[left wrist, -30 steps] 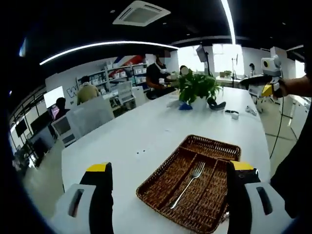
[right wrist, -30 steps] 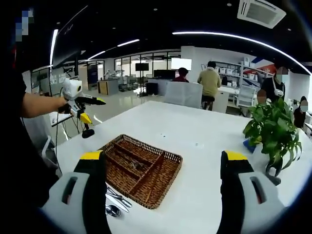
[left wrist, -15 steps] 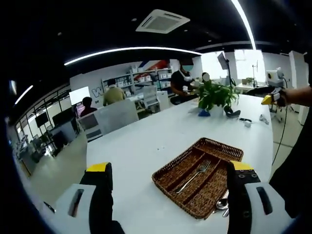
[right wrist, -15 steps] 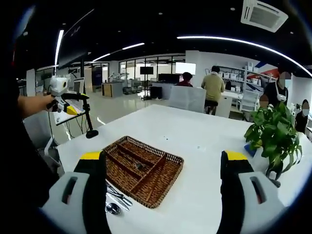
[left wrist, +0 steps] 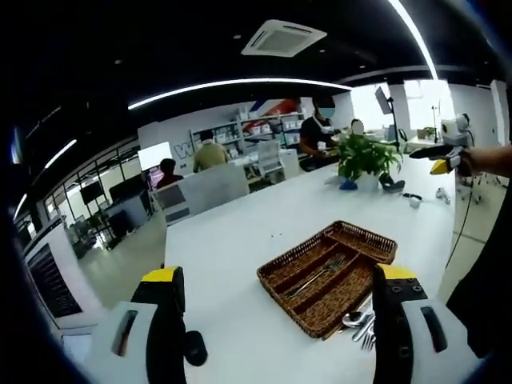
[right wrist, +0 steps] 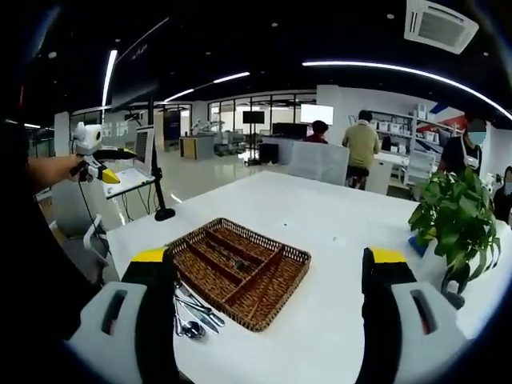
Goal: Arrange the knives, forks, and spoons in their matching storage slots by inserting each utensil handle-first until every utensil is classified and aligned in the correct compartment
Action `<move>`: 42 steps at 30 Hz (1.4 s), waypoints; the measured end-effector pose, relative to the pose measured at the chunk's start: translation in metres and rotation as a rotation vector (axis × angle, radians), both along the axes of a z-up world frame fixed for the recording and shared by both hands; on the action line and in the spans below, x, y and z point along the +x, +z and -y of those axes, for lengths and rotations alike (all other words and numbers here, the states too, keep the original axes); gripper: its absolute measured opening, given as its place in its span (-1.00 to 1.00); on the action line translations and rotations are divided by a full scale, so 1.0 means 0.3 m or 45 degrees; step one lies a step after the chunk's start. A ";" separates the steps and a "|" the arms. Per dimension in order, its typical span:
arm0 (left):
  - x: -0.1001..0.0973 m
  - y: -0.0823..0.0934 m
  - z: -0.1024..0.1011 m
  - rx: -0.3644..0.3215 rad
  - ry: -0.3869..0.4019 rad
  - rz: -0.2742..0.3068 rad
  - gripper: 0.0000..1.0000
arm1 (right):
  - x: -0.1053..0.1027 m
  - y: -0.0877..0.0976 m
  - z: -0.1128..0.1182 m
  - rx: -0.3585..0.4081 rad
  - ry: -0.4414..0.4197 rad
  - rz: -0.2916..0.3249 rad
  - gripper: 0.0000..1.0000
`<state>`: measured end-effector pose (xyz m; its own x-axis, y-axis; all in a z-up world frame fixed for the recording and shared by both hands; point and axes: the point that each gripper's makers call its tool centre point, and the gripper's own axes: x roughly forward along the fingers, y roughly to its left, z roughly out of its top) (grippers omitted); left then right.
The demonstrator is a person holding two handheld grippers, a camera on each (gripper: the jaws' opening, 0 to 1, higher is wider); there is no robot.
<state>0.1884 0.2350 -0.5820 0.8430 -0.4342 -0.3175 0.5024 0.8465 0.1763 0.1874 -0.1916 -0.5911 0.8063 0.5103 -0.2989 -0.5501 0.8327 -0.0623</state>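
A brown wicker basket (left wrist: 362, 232) with long slots lies on the white table (left wrist: 232, 248). A single fork (left wrist: 318, 272) rests in one of its middle slots. Several loose spoons and forks (left wrist: 360, 324) lie on the table against the basket's near end, and they also appear as a pile of cutlery (right wrist: 192, 316) beside the basket (right wrist: 282, 292) in the right gripper view. My left gripper (left wrist: 280, 274) is open above the table, well short of the basket. My right gripper (right wrist: 268, 256) is open too, holding nothing. Each gripper is held out in a hand in the other's view: right (left wrist: 444, 152), left (right wrist: 92, 156).
A potted plant (left wrist: 366, 156) (right wrist: 456, 228) stands further along the table with small items beside it. A black stand (right wrist: 164, 214) sits at the table's edge. A small black round object (left wrist: 194, 348) lies by my left jaw. People work at desks behind.
Both views have pulled back from the basket, which looks smaller now, and the loose cutlery beside it has come into sight. Nothing on the table has moved.
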 end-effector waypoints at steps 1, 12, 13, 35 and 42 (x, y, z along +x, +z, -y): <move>-0.009 0.000 -0.002 -0.001 0.006 0.003 0.99 | -0.012 -0.003 0.003 0.002 0.002 -0.002 1.00; -0.073 -0.002 0.032 0.011 0.012 -0.007 0.99 | -0.062 -0.008 0.051 -0.004 0.016 -0.010 1.00; -0.072 -0.001 0.032 0.015 0.012 -0.005 0.99 | -0.064 -0.006 0.047 -0.006 0.014 -0.011 1.00; -0.038 0.000 0.040 0.034 -0.048 -0.005 0.99 | -0.075 0.036 0.015 -0.048 0.044 0.010 1.00; -0.055 -0.010 0.070 0.034 -0.049 -0.016 0.99 | -0.077 0.042 0.067 -0.043 0.032 0.012 1.00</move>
